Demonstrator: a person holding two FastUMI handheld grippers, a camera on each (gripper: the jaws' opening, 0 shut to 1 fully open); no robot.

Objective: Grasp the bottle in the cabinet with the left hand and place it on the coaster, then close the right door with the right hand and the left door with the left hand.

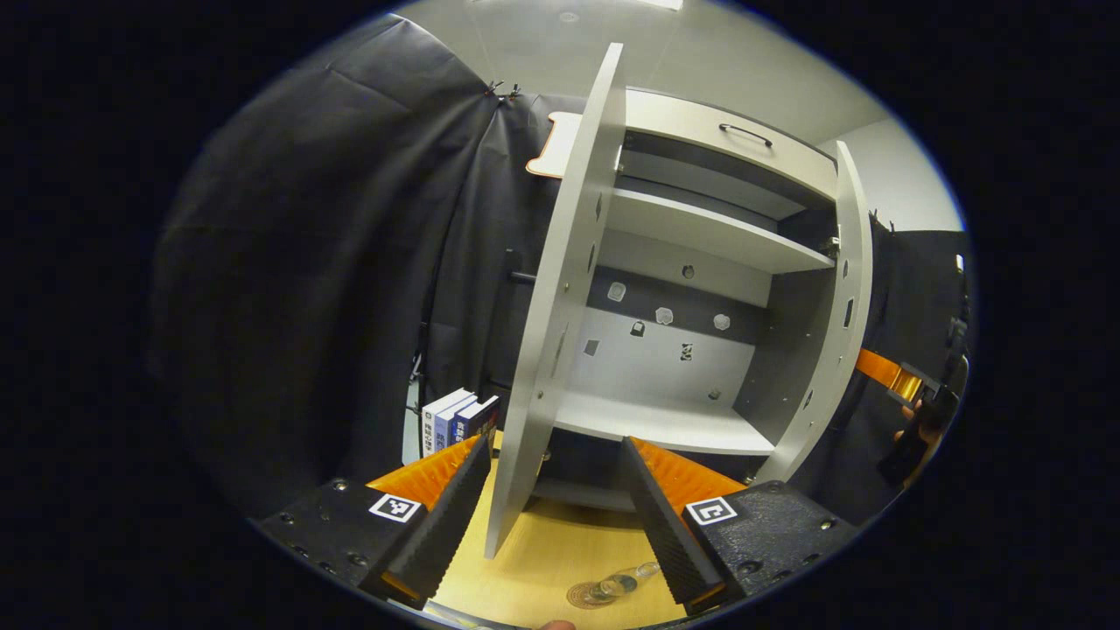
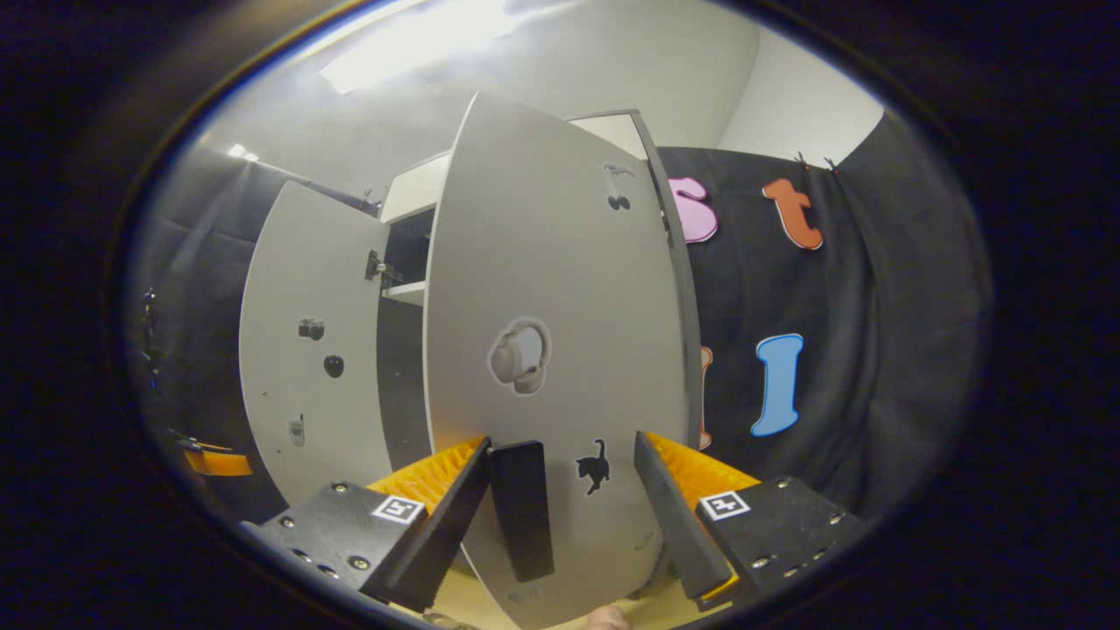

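The grey cabinet (image 1: 700,236) stands open on a wooden table (image 1: 542,560), and its shelves are bare. Its left door (image 1: 560,297) is edge-on right in front of my left gripper (image 1: 556,516), which is open and holds nothing. A clear bottle (image 1: 623,582) sits at the round coaster (image 1: 584,597) low in the left gripper view, beside my right-hand finger. In the right gripper view the right door's outer face (image 2: 560,289) is close ahead. Its dark handle (image 2: 522,512) lies between the spread fingers of my open right gripper (image 2: 560,507), close to the left finger.
Several books (image 1: 457,420) stand left of the cabinet. A drawer with a handle (image 1: 745,133) tops the cabinet. The right gripper (image 1: 901,378) and a hand show beyond the right door (image 1: 842,297). The left door's inner face (image 2: 306,350) carries small stickers. Black cloth walls surround the booth.
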